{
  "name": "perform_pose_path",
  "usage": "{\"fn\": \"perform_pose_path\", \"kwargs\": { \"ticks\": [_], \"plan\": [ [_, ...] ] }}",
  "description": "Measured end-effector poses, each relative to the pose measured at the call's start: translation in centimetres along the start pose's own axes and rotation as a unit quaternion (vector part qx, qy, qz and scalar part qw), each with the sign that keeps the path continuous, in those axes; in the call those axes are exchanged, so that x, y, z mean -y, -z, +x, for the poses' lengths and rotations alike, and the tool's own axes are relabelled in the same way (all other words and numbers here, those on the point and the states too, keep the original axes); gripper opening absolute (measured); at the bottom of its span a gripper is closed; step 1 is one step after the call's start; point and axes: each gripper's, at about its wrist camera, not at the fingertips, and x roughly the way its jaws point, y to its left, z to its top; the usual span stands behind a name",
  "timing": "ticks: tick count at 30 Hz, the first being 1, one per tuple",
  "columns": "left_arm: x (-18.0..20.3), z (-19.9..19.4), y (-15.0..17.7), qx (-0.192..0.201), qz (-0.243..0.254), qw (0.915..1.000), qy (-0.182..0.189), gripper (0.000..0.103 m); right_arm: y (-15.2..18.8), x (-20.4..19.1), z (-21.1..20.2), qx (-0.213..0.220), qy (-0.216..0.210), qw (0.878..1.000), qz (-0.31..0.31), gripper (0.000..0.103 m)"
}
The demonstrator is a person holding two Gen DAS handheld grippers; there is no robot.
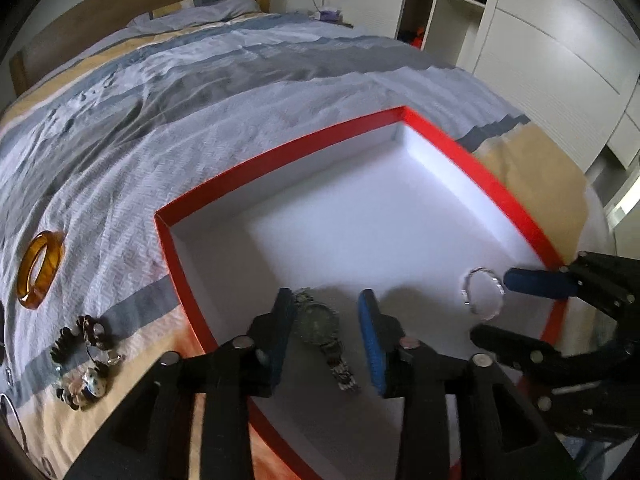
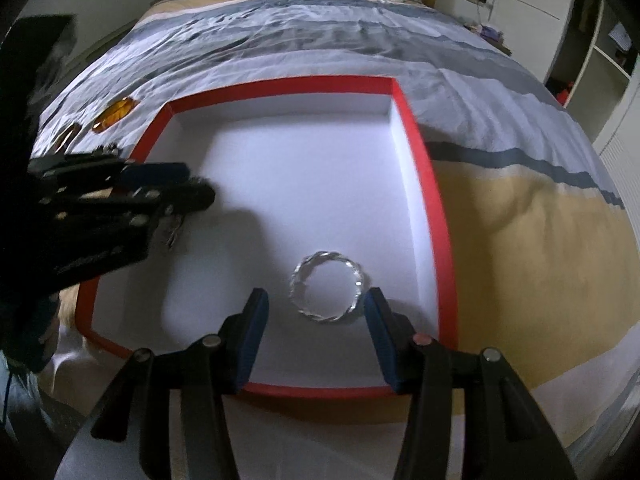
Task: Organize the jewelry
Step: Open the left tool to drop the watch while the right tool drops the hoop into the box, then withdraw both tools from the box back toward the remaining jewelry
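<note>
The landmark is a shallow red box (image 1: 472, 156) with a white interior, lying on a bed (image 1: 200, 100) covered in striped grey, white and tan bedding.

Left gripper (image 1: 326, 312): held over the near-left part of the box, pointing steeply down. Its jaws stand apart. A metal wristwatch (image 1: 324, 332) lies flat on the box floor between them; the left pad sits against or just beside the watch case, the right pad is clear of it. The watch is not clamped.

Right gripper (image 2: 316, 308): held over the near-right part of the box. Its jaws stand apart. A twisted silver bangle (image 2: 328, 292) lies flat on the box floor just ahead of the fingertips, close to the right wall. The right pad is touching or just beside the bangle's rim; the left pad is clear of it. The bangle is not gripped.

Items outside the box, on the bedding to its left: an amber bangle (image 1: 40, 270), lying tilted; nearer the camera, a cluster of dark beaded bracelets (image 1: 82, 356), touching one another. Further pieces at the left edge of the left wrist view are cut off and cannot be identified.

Beyond the bed: a wooden headboard (image 1: 132, 12) and white wardrobe units (image 1: 540, 40).
</note>
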Motion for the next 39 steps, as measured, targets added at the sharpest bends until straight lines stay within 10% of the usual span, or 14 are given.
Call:
{"fn": "perform_pose_path", "kwargs": {
  "ticks": [3, 19, 39],
  "plan": [
    [0.7, -1.1, 0.2, 0.016, 0.011, 0.9997, -0.013, 0.057, 0.0, 0.5, -0.5, 0.007, 0.010, 1.000, 0.009, 0.048],
    [2.2, -11.3, 4.3, 0.076, -0.007, 0.9957, -0.053, 0.060, 1.6, 0.9, -8.7, 0.086, 0.014, 0.995, 0.050, 0.049],
    [-1.0, -27.4, 16.6, 0.149, -0.116, 0.9691, -0.159, 0.082, 4.3, -12.2, -20.1, 0.168, -0.032, 0.985, 0.004, 0.050]
  ]
}}
